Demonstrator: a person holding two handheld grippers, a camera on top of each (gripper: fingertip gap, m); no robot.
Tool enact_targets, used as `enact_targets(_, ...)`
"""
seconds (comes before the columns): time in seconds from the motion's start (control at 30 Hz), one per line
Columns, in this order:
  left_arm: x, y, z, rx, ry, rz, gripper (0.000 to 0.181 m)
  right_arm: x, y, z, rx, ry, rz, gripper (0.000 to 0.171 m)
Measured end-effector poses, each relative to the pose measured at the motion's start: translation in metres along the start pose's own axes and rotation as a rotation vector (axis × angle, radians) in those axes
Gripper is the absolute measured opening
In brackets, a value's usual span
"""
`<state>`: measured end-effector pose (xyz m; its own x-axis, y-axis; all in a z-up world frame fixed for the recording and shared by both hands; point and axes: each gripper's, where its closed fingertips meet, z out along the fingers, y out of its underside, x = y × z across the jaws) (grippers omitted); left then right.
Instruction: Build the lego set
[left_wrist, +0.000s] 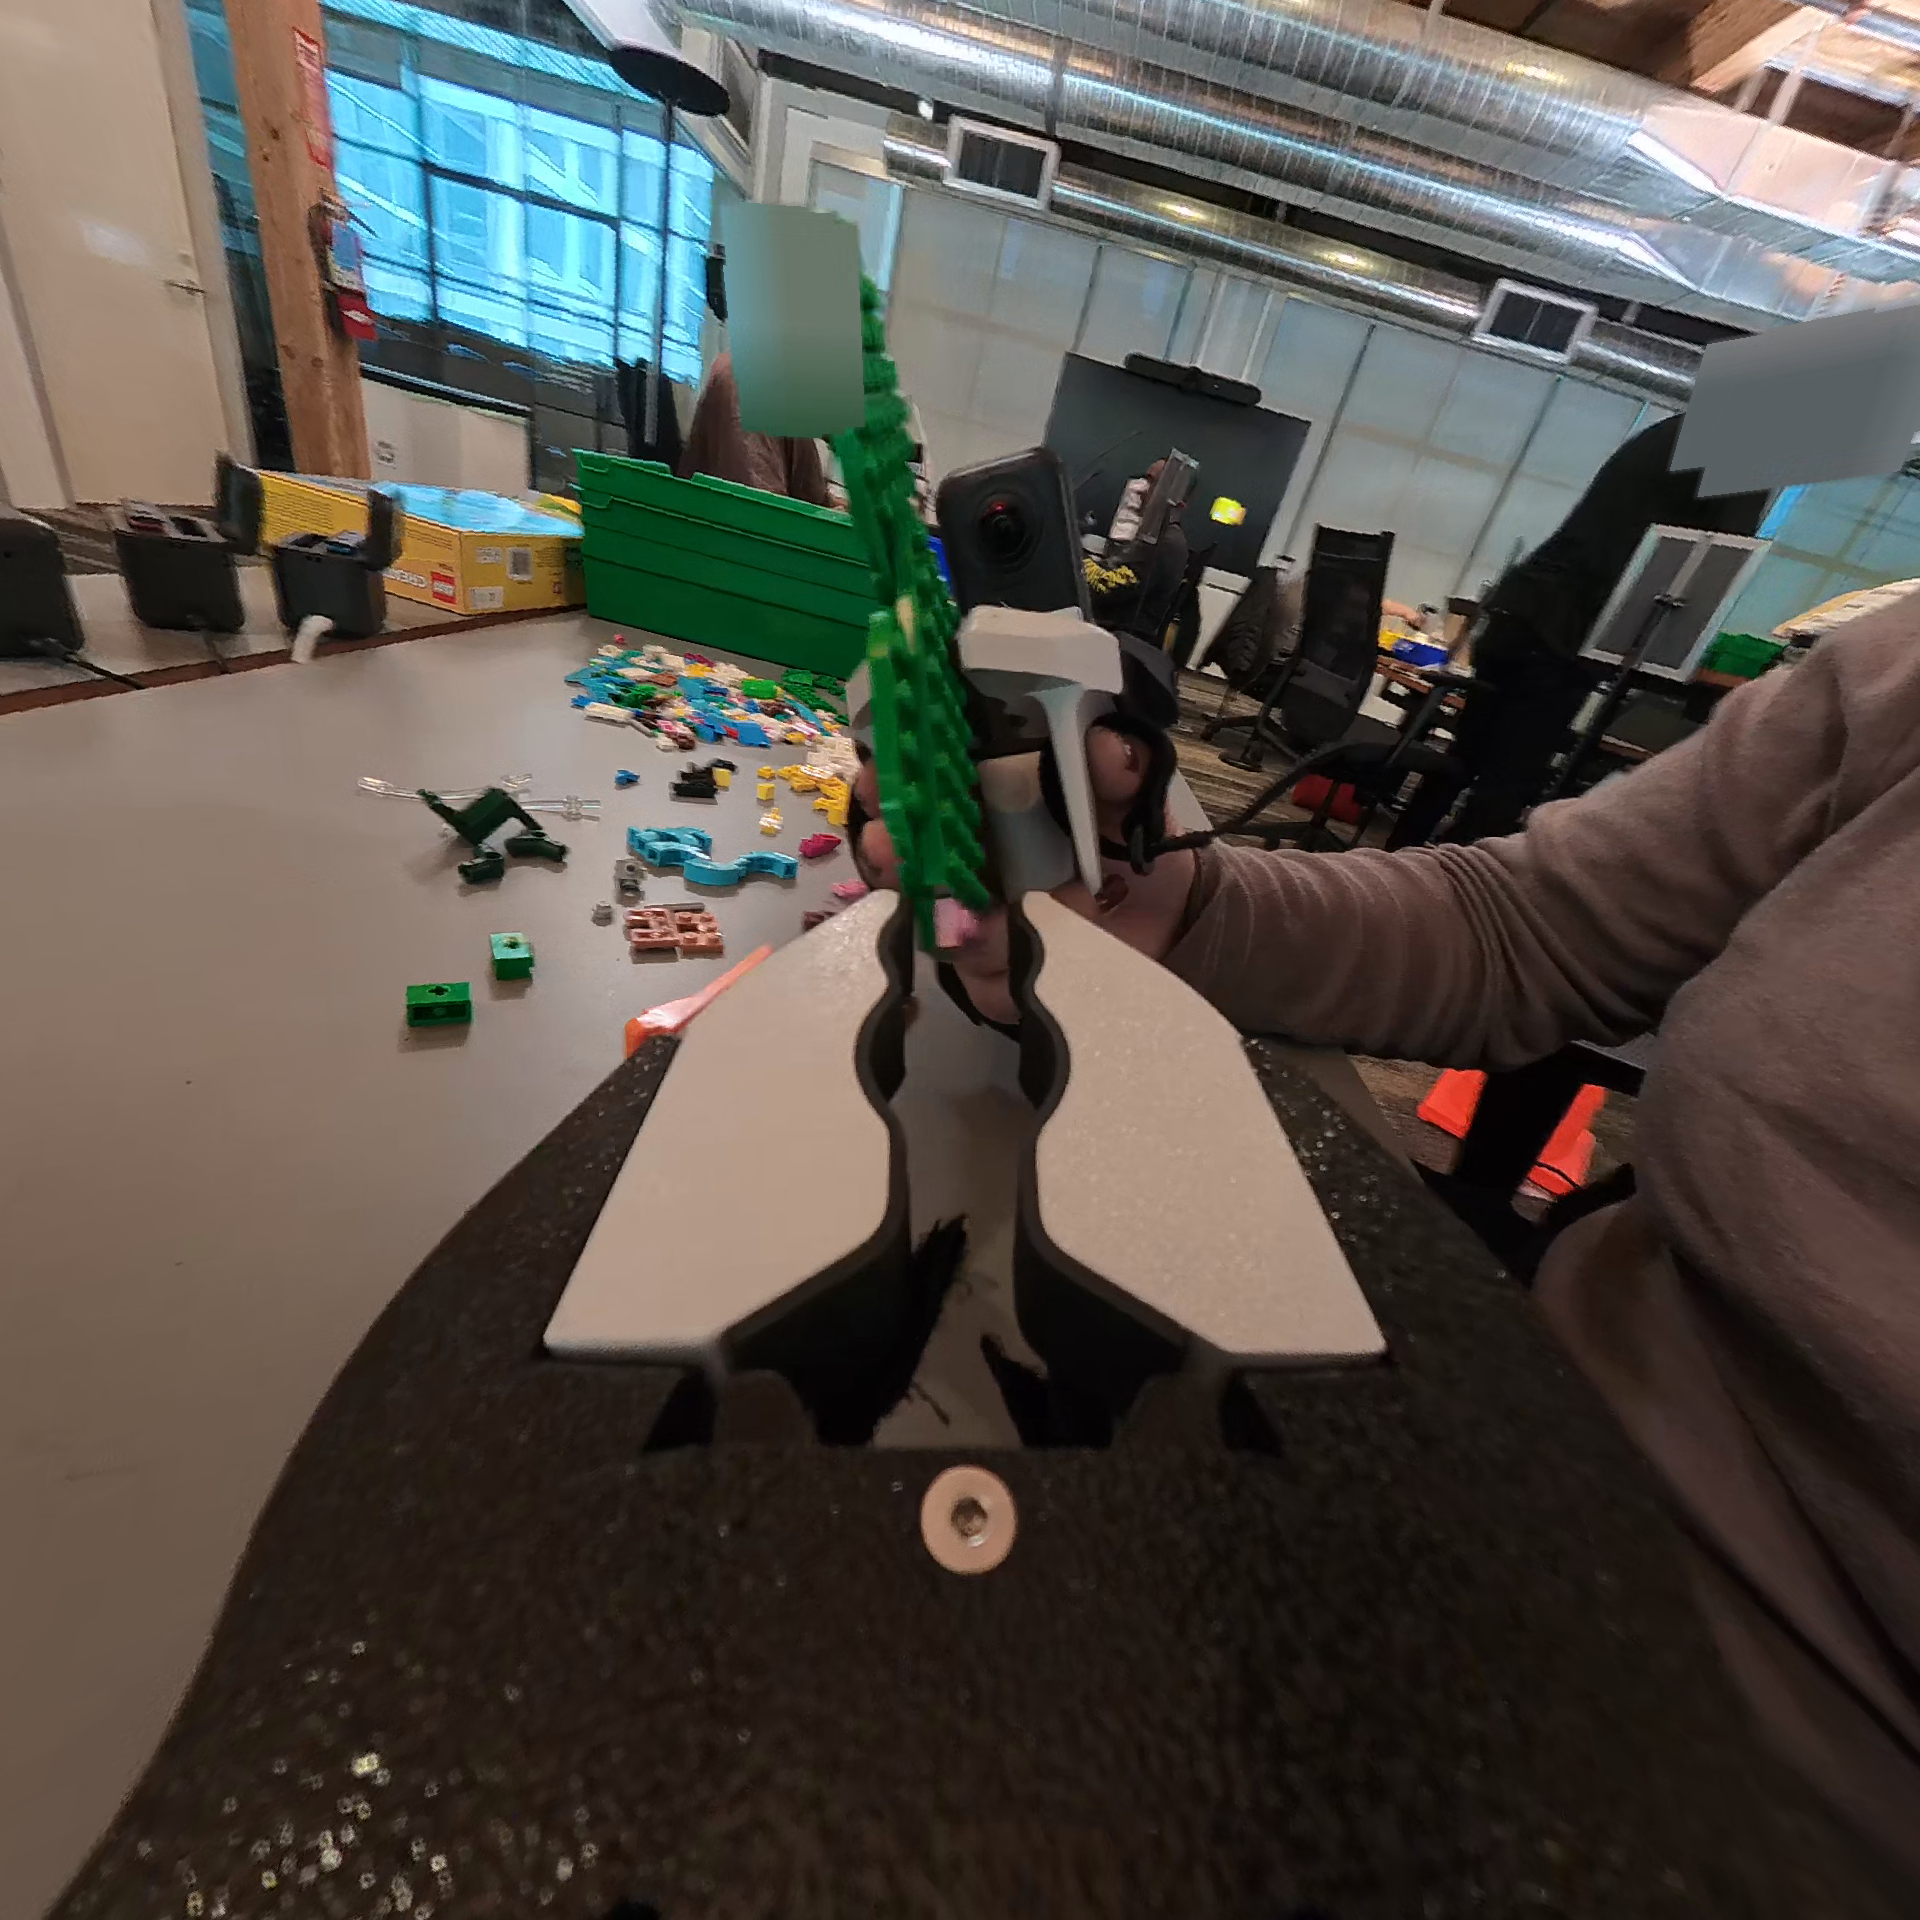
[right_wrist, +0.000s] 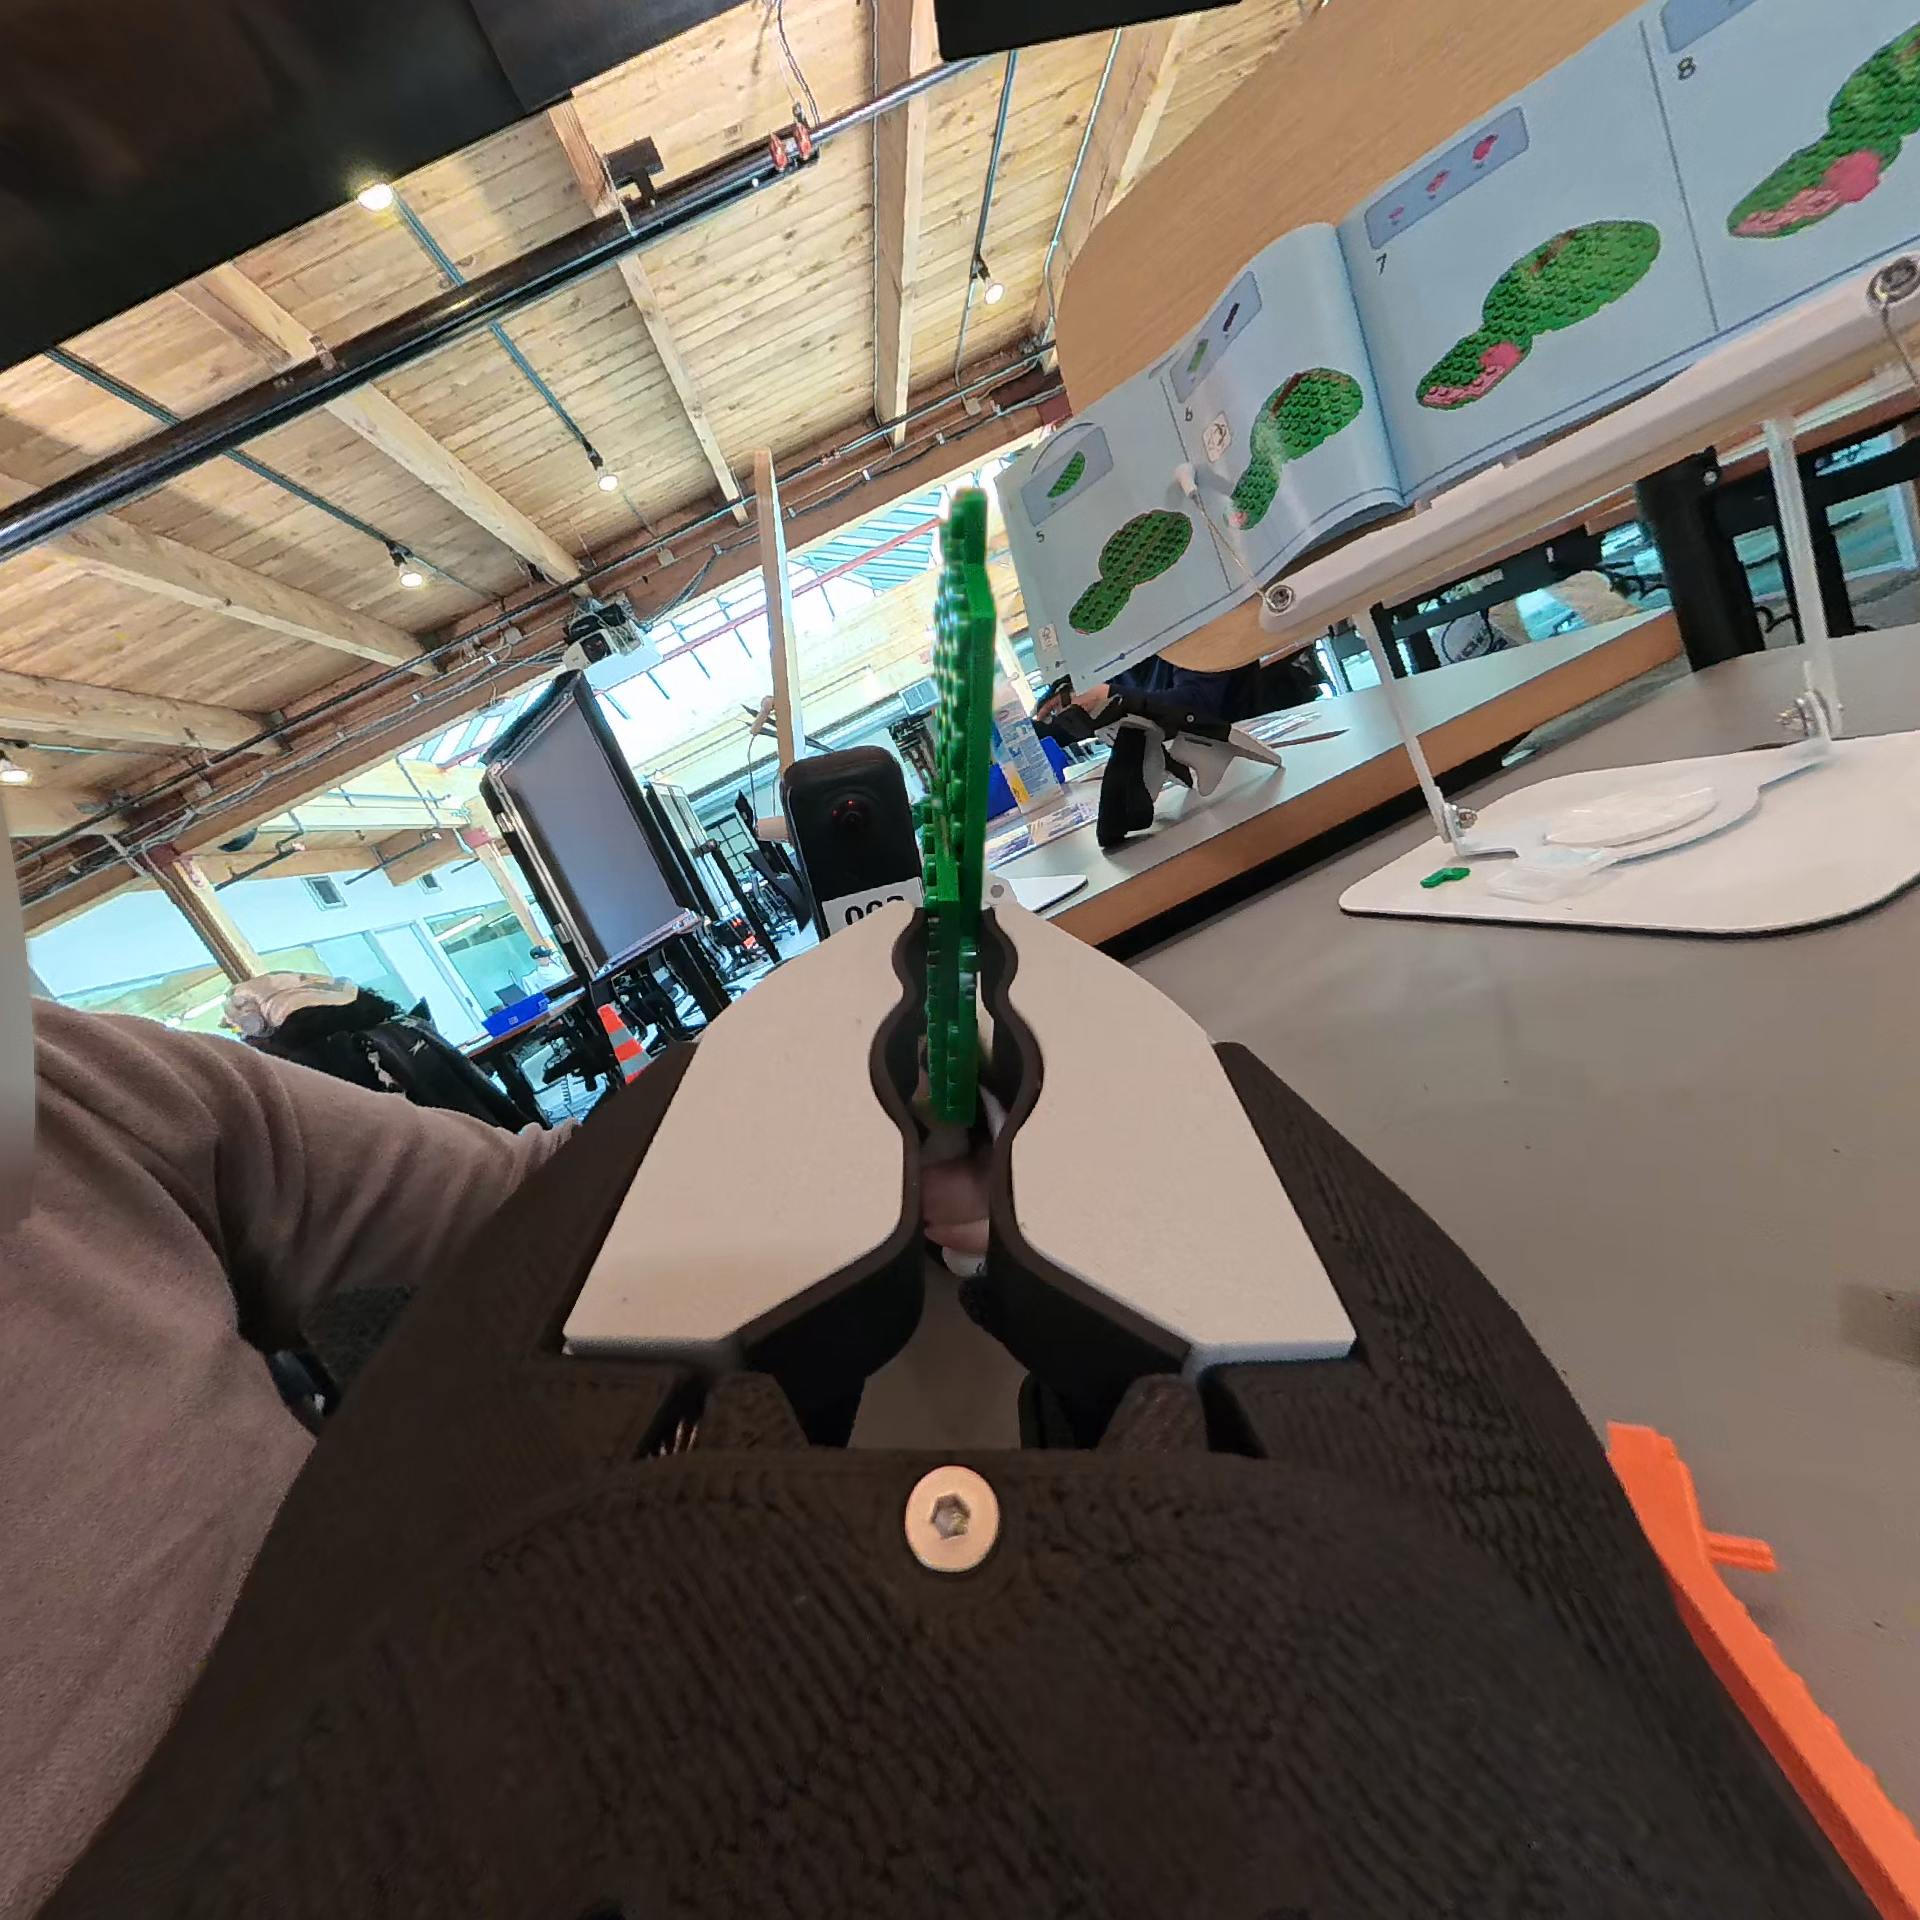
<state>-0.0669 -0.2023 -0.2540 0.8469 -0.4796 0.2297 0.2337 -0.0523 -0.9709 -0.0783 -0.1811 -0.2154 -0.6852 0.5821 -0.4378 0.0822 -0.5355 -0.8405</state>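
Lego baseplate (right_wrist: 954, 831), thin, light and likely flexing, is standing edge-up above the worktop (right_wrist: 1455, 1091) while you are clamping its lower edge in the right claw (right_wrist: 951, 966), the left claw (left_wrist: 961, 925) hanging apart beside it.

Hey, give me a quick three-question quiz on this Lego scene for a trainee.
1. True or false: the right gripper is shut on the green plate, held on edge.
2. Where is the instruction booklet? A flat on the table; B propped open on a white stand; C inside the yellow box.
3. Fill in: the loose bricks lie on the ___, in front of the stacked green bins.

Key: 1 true; 2 B; 3 table.
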Motion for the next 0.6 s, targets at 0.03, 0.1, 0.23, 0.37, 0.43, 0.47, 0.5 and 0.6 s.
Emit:
enact_targets(0.03, -0.002, -0.001, 0.000, 0.011, -0.018, 0.008, 0.019, -0.001, 0.001, 0.000, -0.005, -0.009, -0.001, 0.007)
enact_targets(0.1, -0.002, -0.002, 0.000, 0.021, -0.026, 0.024, 0.020, -0.003, 0.003, 0.002, -0.018, -0.015, -0.010, 0.007)
enact_targets(0.23, 0.002, -0.002, 0.000, 0.019, -0.007, 0.041, 0.012, -0.005, 0.008, 0.004, -0.046, -0.017, -0.042, 0.007)
enact_targets(0.37, -0.001, -0.003, -0.002, 0.018, -0.049, 0.112, 0.009, -0.006, 0.008, 0.004, -0.051, -0.006, -0.070, 0.008)
enact_targets(0.43, -0.007, -0.002, -0.005, -0.018, -0.118, 0.228, 0.008, -0.004, 0.004, 0.003, -0.048, 0.025, -0.120, 0.015)
enact_targets(0.47, -0.014, -0.001, -0.008, -0.057, -0.179, 0.315, 0.008, -0.003, -0.001, 0.001, -0.038, 0.039, -0.147, 0.022)
enact_targets(0.5, -0.022, -0.001, -0.011, -0.105, -0.251, 0.416, 0.008, -0.003, -0.006, -0.001, -0.034, 0.055, -0.182, 0.029)
enact_targets(0.6, -0.043, -0.002, -0.024, -0.275, -0.460, 0.782, 0.008, 0.003, -0.019, -0.011, -0.071, 0.155, -0.392, 0.043)
